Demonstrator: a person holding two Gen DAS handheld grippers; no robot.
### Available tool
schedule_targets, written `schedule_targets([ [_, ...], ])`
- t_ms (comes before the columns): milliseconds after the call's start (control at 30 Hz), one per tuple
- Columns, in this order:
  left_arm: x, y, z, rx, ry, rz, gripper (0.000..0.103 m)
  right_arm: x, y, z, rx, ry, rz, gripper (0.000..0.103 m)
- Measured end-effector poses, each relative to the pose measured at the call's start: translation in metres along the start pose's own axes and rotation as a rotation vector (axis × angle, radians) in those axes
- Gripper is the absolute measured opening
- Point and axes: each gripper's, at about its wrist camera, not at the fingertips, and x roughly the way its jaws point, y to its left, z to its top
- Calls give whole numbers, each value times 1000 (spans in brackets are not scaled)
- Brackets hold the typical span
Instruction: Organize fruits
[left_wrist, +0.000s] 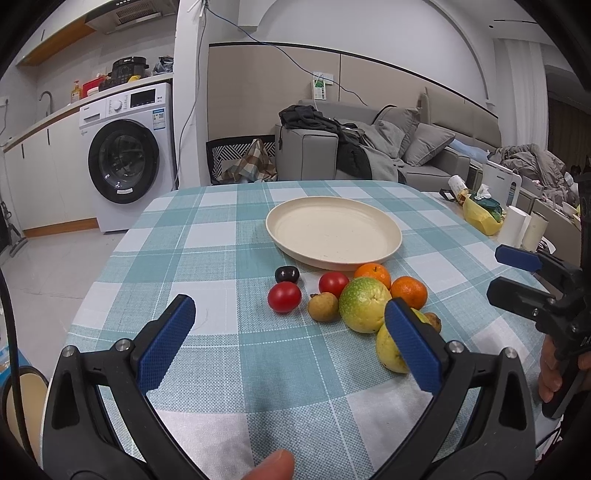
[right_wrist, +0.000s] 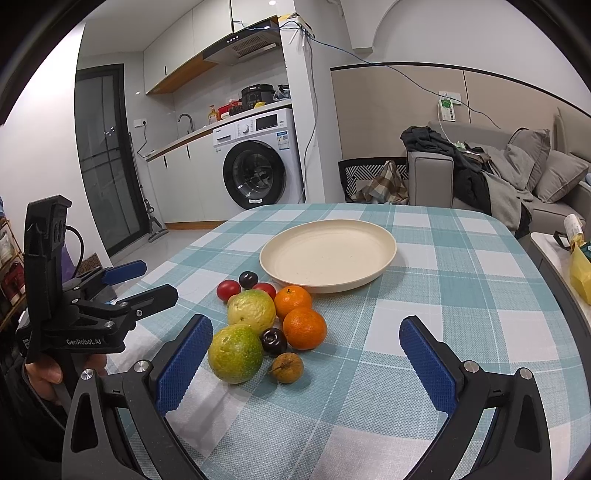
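A cream plate (left_wrist: 332, 229) (right_wrist: 327, 254) sits bare on the checked tablecloth. In front of it lies a cluster of fruit: two green-yellow guavas (right_wrist: 234, 352) (right_wrist: 252, 309) (left_wrist: 364, 304), two oranges (right_wrist: 304, 328) (right_wrist: 293, 300) (left_wrist: 408, 291), two red tomatoes (left_wrist: 283, 297) (left_wrist: 333, 283), two dark plums (right_wrist: 274, 340) (left_wrist: 286, 274) and brown longans (right_wrist: 287, 367) (left_wrist: 323, 306). My left gripper (left_wrist: 290, 317) is open and empty, just short of the fruit. My right gripper (right_wrist: 306, 341) is open and empty, with the near fruits between its fingers' line.
The checked tablecloth (left_wrist: 221, 240) covers a rounded table. A side table with a yellow bag (left_wrist: 480, 218) and paper rolls stands at the right. A washing machine (left_wrist: 129, 155) and a sofa (left_wrist: 406, 147) stand beyond the table.
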Motion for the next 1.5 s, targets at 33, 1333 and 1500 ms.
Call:
schedule_targets([
  [33,0,-1,0,4,0,-3,102,0,0,0,0,1,2,103],
  [1333,14,-21,-5,55,104,-84,102,44,-14,-9,-6,314,-66,97],
  [1500,16,-21,-5,51,111,-91,102,58,-7,-17,-37,389,-34,81],
])
